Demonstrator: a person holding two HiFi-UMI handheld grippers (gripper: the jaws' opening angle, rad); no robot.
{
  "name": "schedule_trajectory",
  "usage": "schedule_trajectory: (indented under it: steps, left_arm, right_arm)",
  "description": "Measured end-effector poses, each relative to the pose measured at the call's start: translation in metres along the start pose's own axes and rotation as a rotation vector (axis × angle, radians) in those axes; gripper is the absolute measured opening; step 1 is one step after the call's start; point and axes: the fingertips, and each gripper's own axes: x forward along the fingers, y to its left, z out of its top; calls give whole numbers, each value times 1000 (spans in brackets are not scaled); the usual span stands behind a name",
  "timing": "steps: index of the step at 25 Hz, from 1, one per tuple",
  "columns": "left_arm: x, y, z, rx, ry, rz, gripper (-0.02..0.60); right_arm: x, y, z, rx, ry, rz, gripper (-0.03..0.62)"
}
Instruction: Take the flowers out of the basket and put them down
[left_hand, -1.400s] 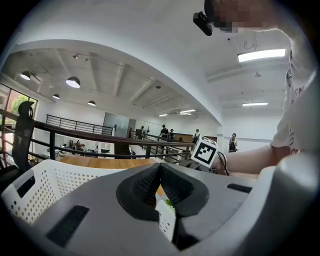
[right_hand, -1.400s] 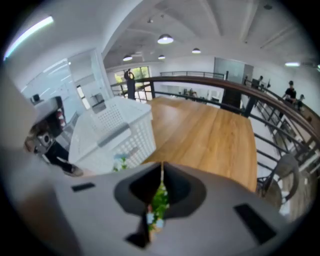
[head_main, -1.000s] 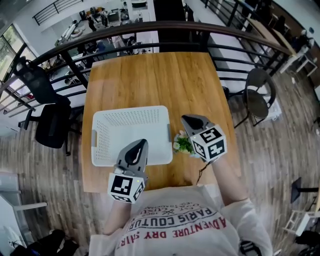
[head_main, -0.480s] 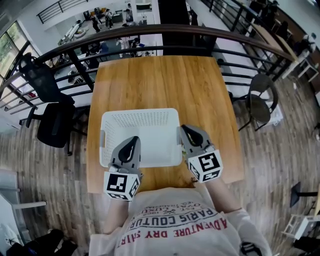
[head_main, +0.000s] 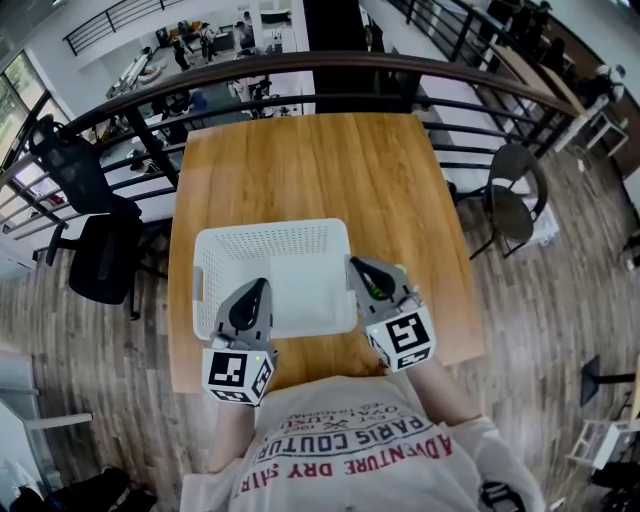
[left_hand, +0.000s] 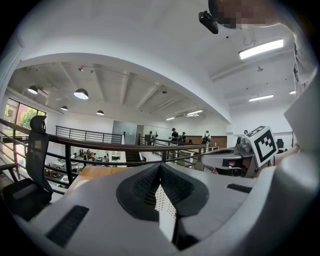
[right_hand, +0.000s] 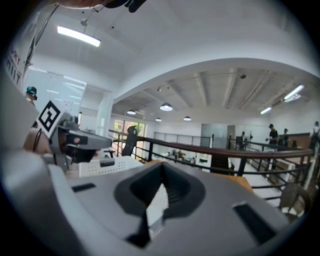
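The white perforated basket (head_main: 270, 228) sits on the wooden table (head_main: 320, 160) and looks empty. No flowers show in any view now. My left gripper (head_main: 262, 284) hangs over the basket's near left part, its jaws closed together with nothing between them (left_hand: 160, 165). My right gripper (head_main: 352, 262) hovers at the basket's near right corner, shut and empty (right_hand: 162, 166). It covers the strip of table just right of the basket. The right gripper view shows the basket (right_hand: 102, 166) and the left gripper (right_hand: 85, 140) off to its left.
A dark railing (head_main: 300, 60) runs behind the table's far edge. A black office chair (head_main: 95, 250) stands to the left, a round dark chair (head_main: 515, 195) to the right. The person's torso is against the table's near edge.
The right gripper moved left to the basket's right corner. The green and white flowers seen beside it a second ago are hidden now. The left gripper drew slightly toward the near edge.
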Motion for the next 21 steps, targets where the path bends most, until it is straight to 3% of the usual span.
schedule_trajectory:
  steps: [12,21]
  left_arm:
    - [4,-18,3,59,15,-18,26]
    - [5,-17,8,55,15,-20,26]
  right_arm:
    - [-5,4,2,-23,-10,28,28]
    - [-6,-1,9,-28,-13,20,28]
